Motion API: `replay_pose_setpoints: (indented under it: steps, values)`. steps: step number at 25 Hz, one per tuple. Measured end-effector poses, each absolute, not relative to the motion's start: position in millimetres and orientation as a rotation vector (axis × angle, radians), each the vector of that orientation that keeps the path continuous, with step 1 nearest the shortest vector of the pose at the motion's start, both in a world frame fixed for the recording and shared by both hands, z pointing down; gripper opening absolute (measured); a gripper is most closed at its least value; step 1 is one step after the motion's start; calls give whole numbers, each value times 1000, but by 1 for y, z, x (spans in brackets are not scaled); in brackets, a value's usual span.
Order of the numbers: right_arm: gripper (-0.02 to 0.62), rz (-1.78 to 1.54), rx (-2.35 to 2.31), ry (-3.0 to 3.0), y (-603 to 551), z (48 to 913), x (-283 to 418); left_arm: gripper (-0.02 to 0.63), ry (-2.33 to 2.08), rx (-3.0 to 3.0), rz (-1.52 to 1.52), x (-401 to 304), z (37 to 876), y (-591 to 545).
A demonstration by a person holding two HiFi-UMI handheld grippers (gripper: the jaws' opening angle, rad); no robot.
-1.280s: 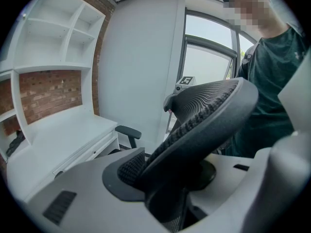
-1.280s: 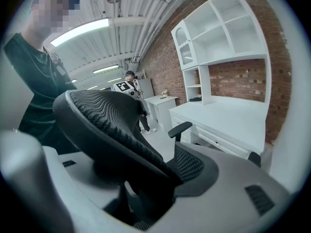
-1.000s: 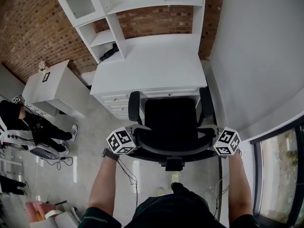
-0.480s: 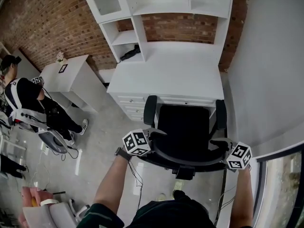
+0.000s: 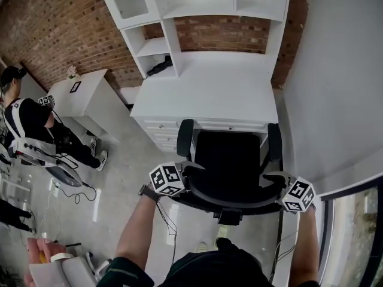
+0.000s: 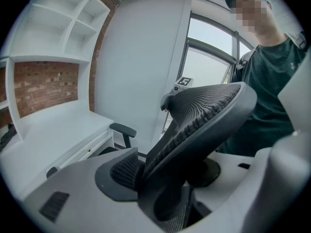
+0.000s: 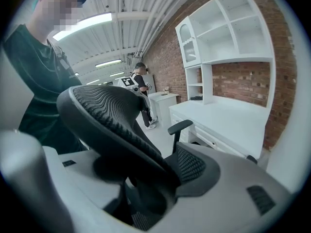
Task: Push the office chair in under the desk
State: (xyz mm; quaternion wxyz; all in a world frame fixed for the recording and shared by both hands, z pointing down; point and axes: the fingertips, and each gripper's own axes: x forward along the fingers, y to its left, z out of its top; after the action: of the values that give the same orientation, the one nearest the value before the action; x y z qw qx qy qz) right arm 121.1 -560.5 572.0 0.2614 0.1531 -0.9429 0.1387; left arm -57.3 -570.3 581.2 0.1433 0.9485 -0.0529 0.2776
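Observation:
The black office chair [image 5: 227, 160] faces the white desk [image 5: 209, 88], its seat front at the desk's edge and its armrests beside the drawers. My left gripper [image 5: 190, 173] is at the left end of the mesh backrest [image 5: 227, 197], my right gripper [image 5: 272, 181] at the right end. In the left gripper view the backrest rim [image 6: 204, 110] runs between the jaws of the left gripper [image 6: 167, 171], which have just been opening. In the right gripper view the rim [image 7: 112, 115] lies likewise between the spread jaws of the right gripper [image 7: 148, 171].
A white hutch [image 5: 179, 5] tops the desk, with a black item [image 5: 158, 67] on a shelf. A white wall [image 5: 335, 88] and a window [image 5: 353, 238] close the right side. At left are a small white table [image 5: 78, 94] and a person [image 5: 30, 124]. Cables [image 5: 167, 220] lie on the floor.
The head view has shifted, showing more of the room at left. Both grippers stay at the ends of the backrest, and the chair keeps its place at the desk.

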Motion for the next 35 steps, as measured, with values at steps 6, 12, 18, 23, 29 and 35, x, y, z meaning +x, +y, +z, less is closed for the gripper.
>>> replay_pose_setpoints:
  steps: [6, 12, 18, 23, 29, 35]
  values:
    - [238, 348, 479, -2519, -556, 565, 143, 261, -174, 2729, 795, -71, 573, -566]
    - [228, 311, 618, -2516, -549, 553, 166, 259, -249, 2736, 725, -89, 558, -563]
    - [118, 271, 853, -2533, -543, 532, 183, 239, -416, 2773, 711, -114, 547, -563]
    - [55, 290, 1086, -2571, -535, 504, 199, 182, -627, 2752, 633, -134, 537, -566]
    - [51, 238, 1326, -2595, -521, 473, 186, 105, -871, 2732, 466, -156, 503, -565]
    - [46, 333, 1495, -2568, -497, 464, 174, 77, -1004, 2675, 331, -150, 480, -539]
